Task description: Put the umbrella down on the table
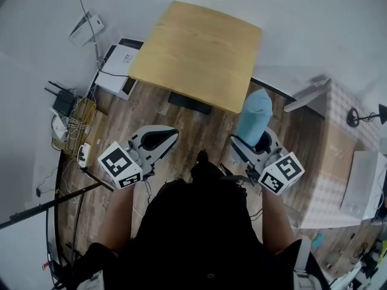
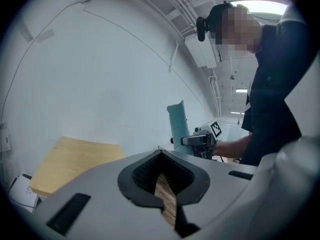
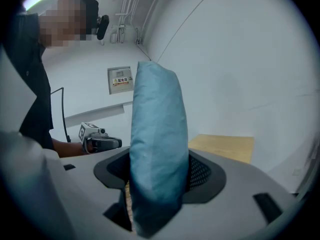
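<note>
Right tongs (image 3: 159, 160) clamp the blue umbrella (image 3: 157, 111), its lower end hidden; left tongs (image 2: 161, 155) together, empty

Hidden inside right tool (image 1: 253, 145): umbrella (image 1: 254, 116) lower end.

Open floor (image 1: 199, 128) before bare table (image 1: 199, 53)

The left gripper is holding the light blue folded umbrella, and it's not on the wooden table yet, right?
Wrong gripper: the right gripper holds the light blue folded umbrella, as the right gripper view shows. It is not on the wooden table yet.
</note>
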Available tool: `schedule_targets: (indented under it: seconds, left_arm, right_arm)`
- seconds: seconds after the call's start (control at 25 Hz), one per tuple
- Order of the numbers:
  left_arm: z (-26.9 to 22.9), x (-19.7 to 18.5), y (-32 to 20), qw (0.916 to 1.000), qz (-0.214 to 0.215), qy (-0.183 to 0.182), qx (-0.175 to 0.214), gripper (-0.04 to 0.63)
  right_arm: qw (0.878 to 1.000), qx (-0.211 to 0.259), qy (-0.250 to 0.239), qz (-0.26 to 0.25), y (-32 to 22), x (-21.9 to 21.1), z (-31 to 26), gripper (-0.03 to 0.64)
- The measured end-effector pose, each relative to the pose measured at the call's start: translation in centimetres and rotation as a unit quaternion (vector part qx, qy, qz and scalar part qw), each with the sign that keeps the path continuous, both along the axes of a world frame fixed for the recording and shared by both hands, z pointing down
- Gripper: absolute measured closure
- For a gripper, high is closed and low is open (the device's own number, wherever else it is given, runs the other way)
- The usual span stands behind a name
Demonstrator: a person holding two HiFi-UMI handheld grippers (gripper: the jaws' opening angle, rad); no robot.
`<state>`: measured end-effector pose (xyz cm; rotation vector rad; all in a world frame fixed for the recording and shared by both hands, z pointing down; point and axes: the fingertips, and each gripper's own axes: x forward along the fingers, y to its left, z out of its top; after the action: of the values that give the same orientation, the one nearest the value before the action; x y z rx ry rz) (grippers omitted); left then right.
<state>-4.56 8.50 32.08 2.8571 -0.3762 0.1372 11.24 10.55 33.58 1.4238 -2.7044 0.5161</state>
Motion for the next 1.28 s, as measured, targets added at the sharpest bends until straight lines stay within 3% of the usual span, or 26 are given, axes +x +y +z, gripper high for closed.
schedule_targets:
  seconds: [0.56,0.8,1.28]
  left_arm:
    - [-0.6,7.6,-8.7,0.9992,-0.034,-0.020,0.002,0.584]
    - [-0.2,8.2,-12.6,0.9991,-0.040,-0.012,0.001,0.584]
    - [0.7,8.5,-24.0,0.9999,0.000,-0.001,-0.012,0.584]
  right_arm:
    - [1.000,-0.007,-0.019,-0.022,-9.7,8.7,1.6,0.322]
    - [1.000,-0.014,-0.014,-0.021,-13.1,9.4,2.4,0.322]
    - [0.999,-0.030,0.012,0.011,-23.2,9.0,2.4,0.322]
